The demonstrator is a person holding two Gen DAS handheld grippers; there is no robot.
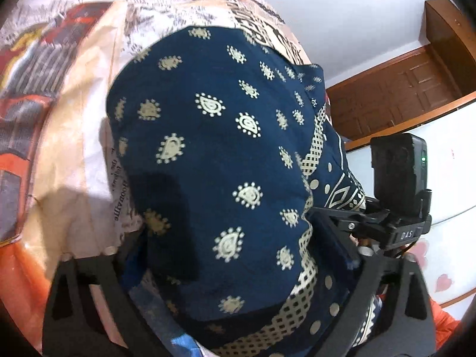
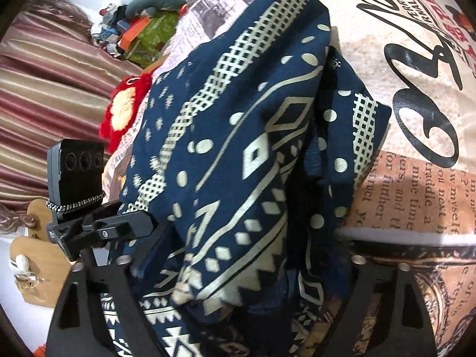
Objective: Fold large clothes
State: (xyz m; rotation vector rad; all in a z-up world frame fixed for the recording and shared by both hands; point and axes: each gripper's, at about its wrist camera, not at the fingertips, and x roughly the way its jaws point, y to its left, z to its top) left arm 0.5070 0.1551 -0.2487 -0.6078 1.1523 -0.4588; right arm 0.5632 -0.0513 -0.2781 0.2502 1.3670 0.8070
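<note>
I had the cloth (image 1: 208, 154) bunched on the bed (image 1: 65, 95), right between both tongs. My left tongs (image 1: 238, 267) stood wide around its dotted end; my right tongs (image 2: 247, 267) stood wide around the banded end. Whether either pinched it, I couldn't tell.

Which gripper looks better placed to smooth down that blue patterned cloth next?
Probably the left gripper: the navy garment lies flat and broad ahead of it, while before the right gripper it is bunched in folds.
</note>
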